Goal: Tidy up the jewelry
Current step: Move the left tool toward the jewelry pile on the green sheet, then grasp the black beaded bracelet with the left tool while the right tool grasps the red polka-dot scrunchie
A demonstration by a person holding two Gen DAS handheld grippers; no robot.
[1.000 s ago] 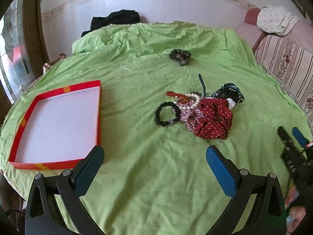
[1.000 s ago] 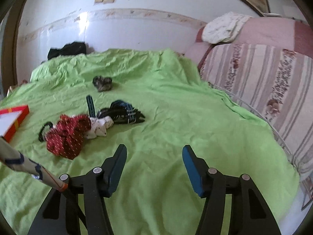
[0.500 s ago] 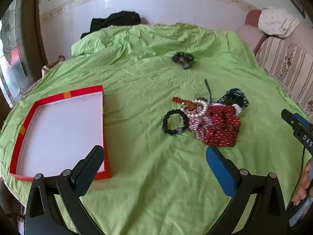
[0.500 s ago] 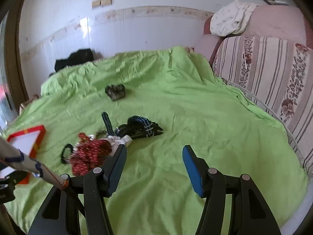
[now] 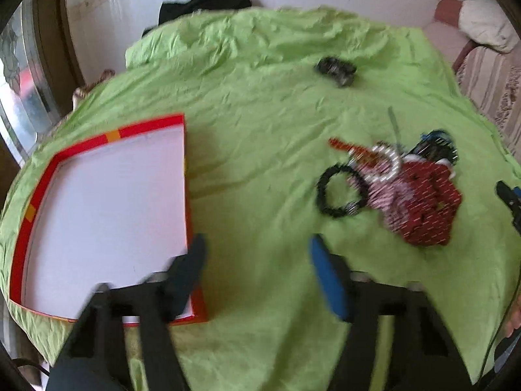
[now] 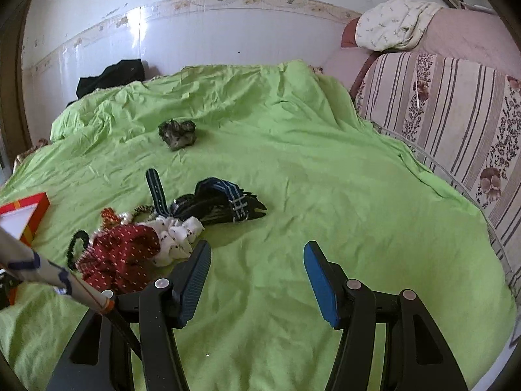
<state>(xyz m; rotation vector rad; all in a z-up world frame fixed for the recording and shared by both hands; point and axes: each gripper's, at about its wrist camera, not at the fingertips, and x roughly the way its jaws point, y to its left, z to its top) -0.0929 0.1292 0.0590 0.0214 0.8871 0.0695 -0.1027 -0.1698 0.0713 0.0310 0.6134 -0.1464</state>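
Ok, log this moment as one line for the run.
stage: approach | left gripper: jaws just closing, empty, by tray | right gripper: open, empty, beside pile | tray: empty

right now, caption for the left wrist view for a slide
Left hand-held gripper, jaws just narrowed and empty, above green sheet between red-rimmed tray and jewelry pile.

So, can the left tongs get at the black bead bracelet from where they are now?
Probably yes. The black bead bracelet lies flat on the green sheet, at the near-left edge of the pile, with bare sheet between it and the left tongs. Their jaws have just been closing, with nothing between them.
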